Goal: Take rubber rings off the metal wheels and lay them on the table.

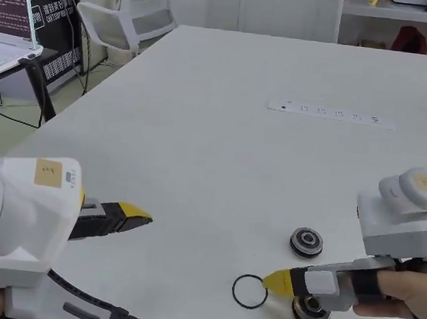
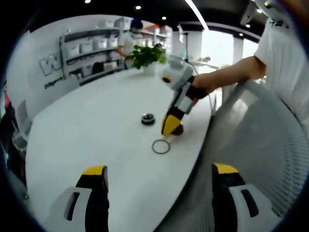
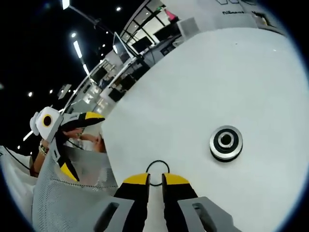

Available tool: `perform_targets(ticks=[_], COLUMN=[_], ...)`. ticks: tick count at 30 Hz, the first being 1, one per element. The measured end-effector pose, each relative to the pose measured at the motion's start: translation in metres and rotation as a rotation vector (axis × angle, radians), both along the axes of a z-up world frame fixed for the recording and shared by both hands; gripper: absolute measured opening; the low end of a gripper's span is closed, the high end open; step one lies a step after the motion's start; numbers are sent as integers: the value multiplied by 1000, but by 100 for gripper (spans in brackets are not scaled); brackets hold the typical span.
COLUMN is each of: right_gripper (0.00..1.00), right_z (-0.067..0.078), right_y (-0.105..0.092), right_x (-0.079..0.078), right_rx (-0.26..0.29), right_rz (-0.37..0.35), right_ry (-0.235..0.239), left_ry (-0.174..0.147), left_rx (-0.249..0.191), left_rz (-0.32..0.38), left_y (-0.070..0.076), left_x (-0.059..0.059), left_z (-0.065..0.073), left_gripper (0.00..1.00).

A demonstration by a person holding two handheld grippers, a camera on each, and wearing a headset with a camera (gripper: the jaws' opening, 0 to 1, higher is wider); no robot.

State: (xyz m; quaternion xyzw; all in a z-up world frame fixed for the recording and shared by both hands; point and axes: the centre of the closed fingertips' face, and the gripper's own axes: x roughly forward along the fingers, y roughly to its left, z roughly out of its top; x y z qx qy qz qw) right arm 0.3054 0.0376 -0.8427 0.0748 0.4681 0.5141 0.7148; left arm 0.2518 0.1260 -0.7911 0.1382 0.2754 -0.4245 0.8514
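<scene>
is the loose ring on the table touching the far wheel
Apart. The head view shows bare white table between the ring and that wheel.

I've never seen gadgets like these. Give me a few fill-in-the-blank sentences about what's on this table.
The rubber ring lying loose on the table is coloured ___.
The left claw has its jaws wide ___.
The right claw has its jaws ___, tip close by the ring.
One wheel stands alone; the other wheel is partly hidden by the ___ claw.
Missing words: black; open; shut; right.
</scene>
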Motion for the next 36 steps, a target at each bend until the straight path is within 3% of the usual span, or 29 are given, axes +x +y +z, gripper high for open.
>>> perform_targets(ticks=[17, 26, 29, 33, 36], right_gripper=[8, 10, 11, 14, 16], right_z=[14, 17, 19, 23, 25], right_y=[-14, -34, -39, -46, -51], right_x=[13, 18, 19, 21, 24], right_rx=[15, 5, 16, 21, 13], right_rz=[-8, -16, -22, -38, -42], right_ry=[-65, -91, -73, -80, -102], left_ry=[5, 6, 9, -46, -52], left_rx=[3, -3, 0, 18, 7], left_rz=[-10, -16, -19, -57, -53], left_y=[-1, -4, -4, -7, -8], left_x=[-1, -2, -2, -2, 0], left_z=[-1, 0, 0, 7, 12], left_gripper=[89, 89, 88, 83, 84])
